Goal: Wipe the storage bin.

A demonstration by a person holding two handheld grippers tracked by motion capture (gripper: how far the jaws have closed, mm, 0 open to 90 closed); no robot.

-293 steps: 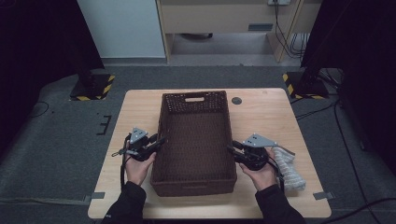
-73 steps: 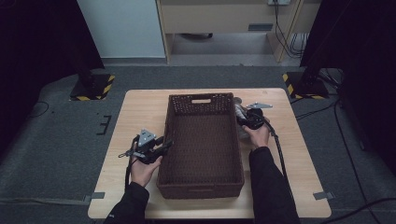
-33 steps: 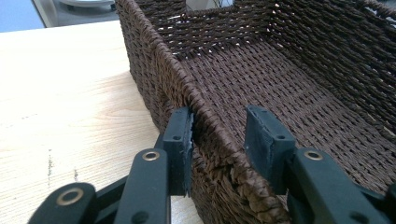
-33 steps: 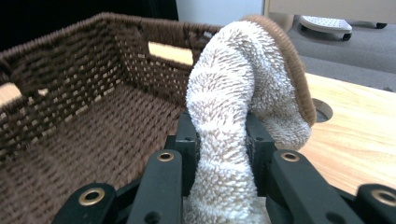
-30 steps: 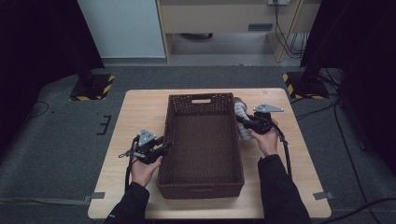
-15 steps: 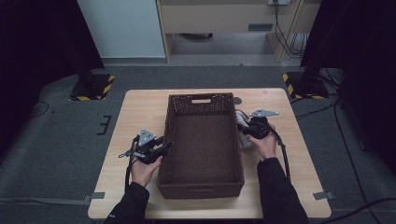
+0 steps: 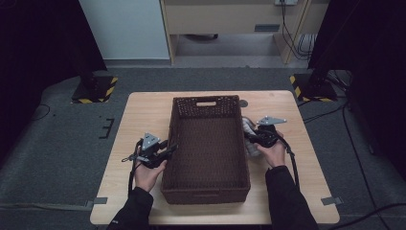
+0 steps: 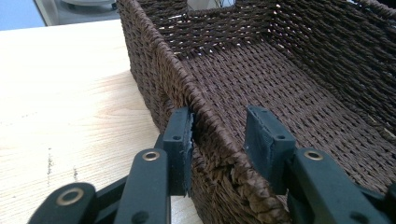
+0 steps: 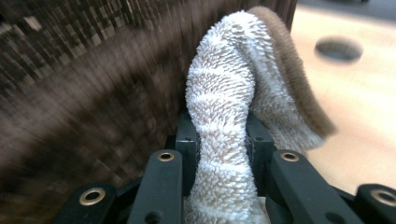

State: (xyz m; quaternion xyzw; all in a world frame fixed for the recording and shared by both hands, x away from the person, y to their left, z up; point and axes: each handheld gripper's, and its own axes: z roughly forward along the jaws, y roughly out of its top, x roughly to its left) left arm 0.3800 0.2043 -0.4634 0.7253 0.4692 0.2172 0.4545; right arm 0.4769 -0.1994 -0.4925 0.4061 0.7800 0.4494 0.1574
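Right gripper view: basket [image 9: 84, 84] motion-blurred; towel [image 9: 229, 107] base hidden between claw [image 9: 223, 140].

The basket [image 7: 207, 143] sits mid-table [image 7: 143, 115], the towel [image 7: 249, 136] just beside its right wall.

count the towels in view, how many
1: a white fluffy towel with a brown edge, pinched in the right gripper just outside the right wall of the wicker basket. The basket's floor looks bare; nothing else could hide one.
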